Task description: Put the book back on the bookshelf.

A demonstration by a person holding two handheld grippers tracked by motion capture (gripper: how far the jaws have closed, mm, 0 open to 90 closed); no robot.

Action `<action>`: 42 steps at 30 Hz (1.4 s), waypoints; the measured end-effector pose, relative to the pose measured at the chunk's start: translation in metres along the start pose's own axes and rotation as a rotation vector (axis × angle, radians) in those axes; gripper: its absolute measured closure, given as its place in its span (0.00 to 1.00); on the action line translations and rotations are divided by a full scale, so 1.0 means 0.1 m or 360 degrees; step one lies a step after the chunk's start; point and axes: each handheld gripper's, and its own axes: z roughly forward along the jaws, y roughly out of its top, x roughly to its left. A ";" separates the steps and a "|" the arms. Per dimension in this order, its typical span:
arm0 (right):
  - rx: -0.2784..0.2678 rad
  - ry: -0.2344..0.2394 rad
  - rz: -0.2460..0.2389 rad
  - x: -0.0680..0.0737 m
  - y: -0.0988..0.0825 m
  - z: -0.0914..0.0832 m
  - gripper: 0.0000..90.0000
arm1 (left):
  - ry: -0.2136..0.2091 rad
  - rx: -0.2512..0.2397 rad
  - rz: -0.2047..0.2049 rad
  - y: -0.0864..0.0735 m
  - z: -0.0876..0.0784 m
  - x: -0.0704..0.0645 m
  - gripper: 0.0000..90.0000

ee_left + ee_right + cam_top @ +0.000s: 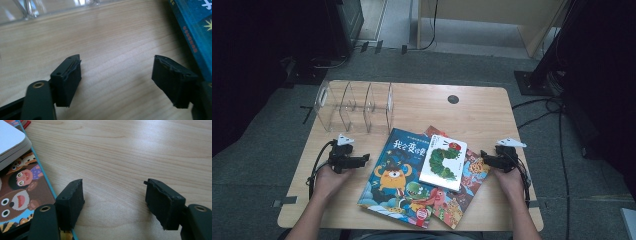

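three picture books lie stacked on the light wooden surface (482, 112): a small white caterpillar board book (443, 162) on top, overlapping a large blue monster-cover book (401, 175) and an orange animal-cover book (469, 182). the left hand-held gripper (362, 160) rests just left of the blue book, jaws wide apart, holding nothing. the right hand-held gripper (484, 159) sits at the orange book's right edge, likewise wide open and empty. a clear plastic divider rack (354, 106) stands behind.

A clear divided rack (354, 106) stands at the wooden table's (472, 112) far left, with dark cables (539, 117) trailing over the grey floor (257, 150).
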 end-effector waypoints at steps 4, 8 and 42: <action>0.0026 0.0032 0.0014 0.00 0.02 -0.06 0.38 | 0.0002 0.0013 0.0036 0.05 -0.08 -0.05 0.36; -0.0004 0.0047 0.0005 0.02 0.05 -0.15 0.41 | -0.0086 -0.0010 0.0033 0.12 -0.16 -0.10 0.38; 0.0047 0.0412 -0.0056 0.50 0.10 -0.46 0.89 | -0.0409 0.0057 0.0137 0.52 -0.18 -0.70 0.42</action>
